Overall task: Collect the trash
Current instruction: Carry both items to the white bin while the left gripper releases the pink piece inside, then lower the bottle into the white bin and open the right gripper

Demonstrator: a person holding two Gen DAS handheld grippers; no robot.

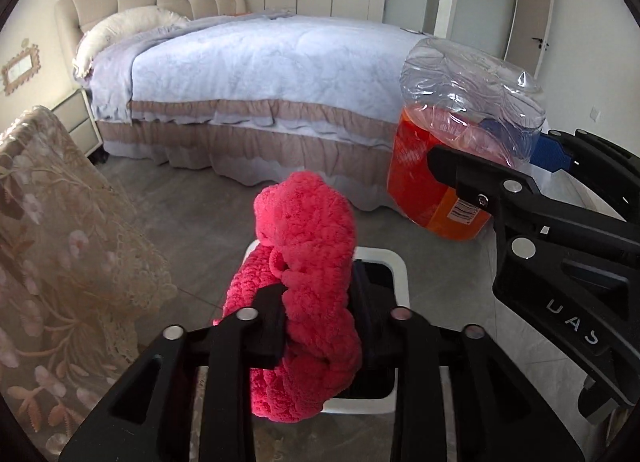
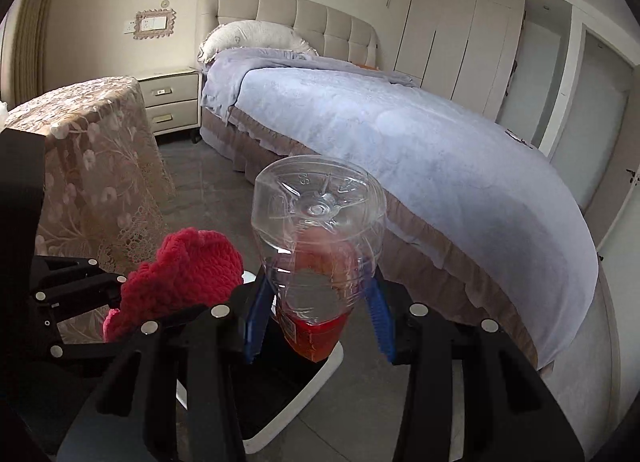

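Note:
My left gripper (image 1: 318, 302) is shut on a fluffy red knitted cloth (image 1: 306, 262) and holds it above a white-rimmed trash bin (image 1: 400, 282) on the floor. My right gripper (image 2: 318, 316), with blue pads (image 2: 380, 314), is shut on a crushed clear plastic bottle with an orange-red label (image 2: 316, 238), bottom end pointing away, above the same bin (image 2: 332, 366). The bottle (image 1: 452, 134) and right gripper also show at the right in the left wrist view. The red cloth (image 2: 180, 278) and left gripper show at the left in the right wrist view.
A bed with a pale blue quilt (image 1: 260, 62) and frilled skirt stands behind the bin. A table with a lace floral cloth (image 1: 52, 242) is close on the left. A nightstand (image 2: 172, 102) stands by the headboard. The floor has grey tiles (image 1: 200, 214).

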